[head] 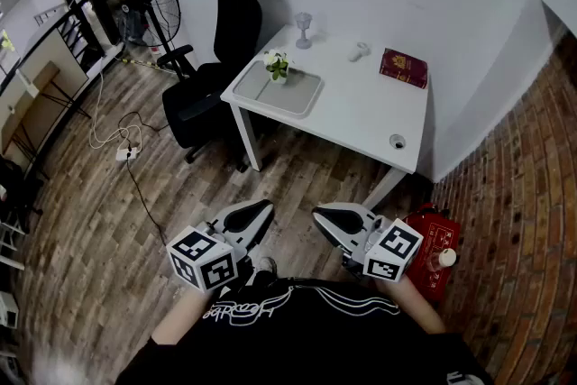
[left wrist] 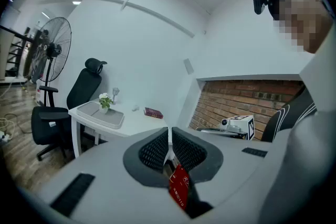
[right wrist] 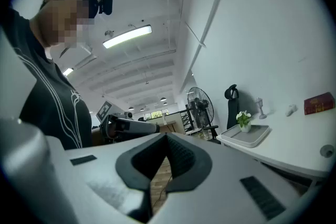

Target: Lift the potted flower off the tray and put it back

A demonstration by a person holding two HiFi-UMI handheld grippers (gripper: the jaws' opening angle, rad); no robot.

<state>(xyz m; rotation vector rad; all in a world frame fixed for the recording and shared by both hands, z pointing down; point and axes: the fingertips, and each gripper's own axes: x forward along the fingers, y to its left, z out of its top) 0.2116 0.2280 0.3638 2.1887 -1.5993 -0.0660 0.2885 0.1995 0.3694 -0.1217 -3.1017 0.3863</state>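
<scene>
Both my left gripper (head: 258, 212) and right gripper (head: 323, 216) are closed and empty, well apart from the potted flower (head: 278, 65), not yet lifted off its tray (head: 296, 93).

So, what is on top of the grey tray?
Only the potted flower, upright in one corner; the rest of the tray looks bare. The spot beneath the flower is covered.

Bare floor (head: 171, 194) lies before the table (head: 361, 108); an office chair (head: 212, 86) stands close against its tray (head: 290, 92) end.
</scene>
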